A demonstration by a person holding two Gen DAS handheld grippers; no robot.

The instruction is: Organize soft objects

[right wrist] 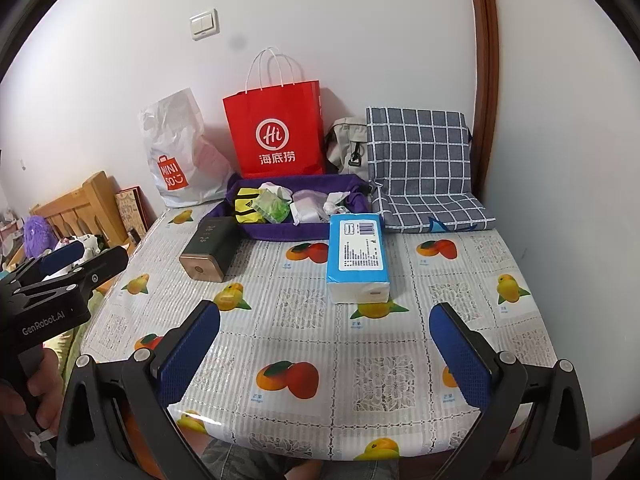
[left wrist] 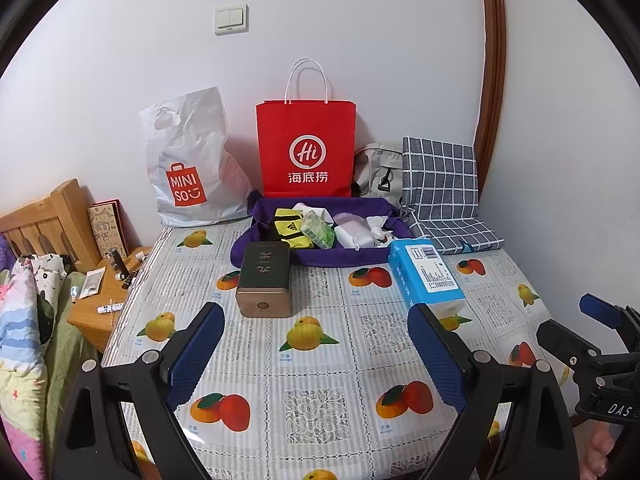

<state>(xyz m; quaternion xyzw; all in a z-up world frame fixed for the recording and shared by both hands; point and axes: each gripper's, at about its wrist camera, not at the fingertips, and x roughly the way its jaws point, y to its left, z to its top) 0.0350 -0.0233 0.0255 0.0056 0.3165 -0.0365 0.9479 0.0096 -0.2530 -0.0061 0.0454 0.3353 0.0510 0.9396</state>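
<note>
I held my left gripper (left wrist: 316, 336) low over the near part of the fruit-print tablecloth (left wrist: 320, 360), its blue pads spread wide with nothing between them. My right gripper (right wrist: 324, 336) hung beside it in the same way, spread apart and empty.

I take the purple tray (right wrist: 280, 232) at the far side of the cloth as the landmark. Inside it lay the soft things: a yellow-and-black pouch (right wrist: 246, 210), a green tissue pack (right wrist: 274, 208) and some white bundles (right wrist: 308, 210). Just in front of the tray's right corner lay the blue tissue pack (right wrist: 356, 256); before its left corner, a dark tin (right wrist: 208, 248). Behind the tray stood a red paper bag (right wrist: 276, 132), with a checked cushion (right wrist: 420, 160) to its right.
</note>
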